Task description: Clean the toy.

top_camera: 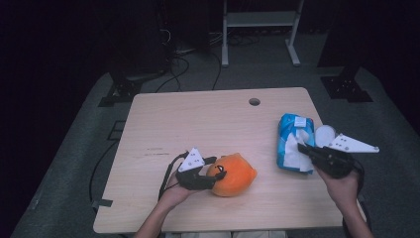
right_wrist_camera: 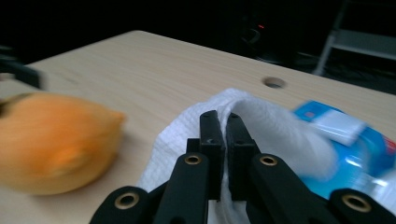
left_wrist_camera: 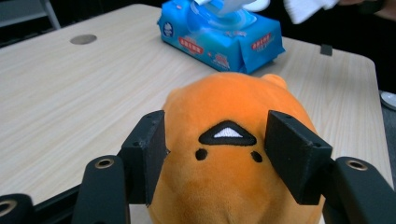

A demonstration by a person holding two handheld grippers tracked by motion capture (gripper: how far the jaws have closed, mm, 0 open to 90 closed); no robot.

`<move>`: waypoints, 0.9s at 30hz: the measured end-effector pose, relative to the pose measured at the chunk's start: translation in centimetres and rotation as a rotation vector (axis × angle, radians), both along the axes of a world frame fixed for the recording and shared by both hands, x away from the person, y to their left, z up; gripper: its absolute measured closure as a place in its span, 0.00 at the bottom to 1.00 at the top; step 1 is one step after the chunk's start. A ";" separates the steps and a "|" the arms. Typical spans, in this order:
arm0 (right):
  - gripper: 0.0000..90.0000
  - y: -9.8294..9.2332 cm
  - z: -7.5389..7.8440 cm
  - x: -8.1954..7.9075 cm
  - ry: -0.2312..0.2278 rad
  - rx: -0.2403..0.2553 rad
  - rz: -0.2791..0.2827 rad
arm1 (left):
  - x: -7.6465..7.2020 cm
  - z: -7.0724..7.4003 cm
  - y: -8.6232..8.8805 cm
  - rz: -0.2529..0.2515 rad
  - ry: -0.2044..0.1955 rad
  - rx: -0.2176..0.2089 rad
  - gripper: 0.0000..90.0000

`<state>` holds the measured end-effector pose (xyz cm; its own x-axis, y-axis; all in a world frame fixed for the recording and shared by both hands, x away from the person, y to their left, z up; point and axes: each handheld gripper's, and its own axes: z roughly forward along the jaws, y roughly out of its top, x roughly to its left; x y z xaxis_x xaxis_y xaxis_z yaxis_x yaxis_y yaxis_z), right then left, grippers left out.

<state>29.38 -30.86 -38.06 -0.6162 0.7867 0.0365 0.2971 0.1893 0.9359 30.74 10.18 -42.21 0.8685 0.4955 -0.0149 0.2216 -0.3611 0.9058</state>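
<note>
A: Item one, plush (left_wrist_camera: pixel 233 154)?
B: Sitting on the table (top_camera: pixel 173 124), left gripper (left_wrist_camera: pixel 219 156) clamping it between both jaws.
A: Item two, wipe (right_wrist_camera: pixel 266 126)?
B: Right gripper (right_wrist_camera: pixel 223 122) pinching it, trailing from the pack (top_camera: pixel 293 141) beyond.

Each hand carries a black claw, the left claw (top_camera: pixel 216 172) at about seven o'clock in the high view and the right claw (top_camera: pixel 300 146) at about four o'clock, each topped by a pale grey three-cornered plate dotted with small dark marks. A black cable loops from the left one. Up close, the jaws are blocky matte-black pads on jointed black links with brass-coloured rivets; both forearms are bare.
</note>
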 end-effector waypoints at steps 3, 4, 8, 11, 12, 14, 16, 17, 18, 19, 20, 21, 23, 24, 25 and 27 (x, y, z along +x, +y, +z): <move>0.97 1.7 0.4 -1.9 -0.005 -0.007 0.078 | -0.1 -0.6 -0.2 -0.020 0.020 0.004 0.44; 0.97 1.7 0.4 -1.9 -0.005 -0.007 0.078 | -0.1 -0.7 -0.3 -0.021 0.024 0.000 0.44; 0.97 4.0 0.4 -4.2 0.013 0.008 0.190 | -0.2 -0.9 -0.2 -0.017 0.022 -0.001 0.43; 0.97 5.0 0.5 -4.8 0.020 0.013 0.227 | 0.0 -1.1 -0.2 -0.019 0.030 -0.012 0.42; 0.97 5.5 0.6 -5.2 0.031 0.023 0.255 | 0.0 -1.1 -0.1 -0.018 0.031 -0.013 0.42; 0.97 6.3 0.7 -5.6 0.060 0.034 0.297 | 0.0 -1.1 -0.1 -0.019 0.028 -0.011 0.42; 0.97 7.1 0.8 -6.0 0.076 0.031 0.333 | 0.0 -1.2 -0.1 -0.019 0.029 -0.012 0.41; 0.97 7.4 0.8 -6.2 0.086 0.027 0.346 | 0.1 -1.2 -0.1 -0.020 0.030 -0.014 0.41; 0.97 7.9 0.9 -6.4 0.098 0.022 0.371 | 0.1 -1.2 -0.1 -0.020 0.029 -0.015 0.40; 0.97 8.1 1.0 -6.5 0.104 0.021 0.381 | 0.2 -1.3 -0.1 -0.021 0.030 -0.016 0.40; 0.97 8.4 1.0 -6.5 0.114 0.018 0.399 | 0.1 -1.3 -0.2 -0.020 0.034 -0.019 0.40; 0.97 8.7 1.2 -6.5 0.122 0.025 0.416 | 0.2 -1.3 -0.2 -0.022 0.034 -0.019 0.39; 0.97 9.3 1.5 -6.6 0.112 0.009 0.442 | 0.2 -1.3 -0.2 -0.024 0.033 -0.017 0.39; 0.97 9.5 1.7 -6.6 0.114 0.011 0.454 | 0.2 -1.3 -0.2 -0.024 0.032 -0.015 0.39; 0.97 10.1 1.9 -6.5 0.115 0.013 0.476 | 0.2 -1.3 -0.2 -0.024 0.034 -0.017 0.38; 0.97 10.3 1.9 -6.4 0.109 -0.008 0.474 | 0.2 -1.4 -0.2 -0.026 0.033 -0.020 0.38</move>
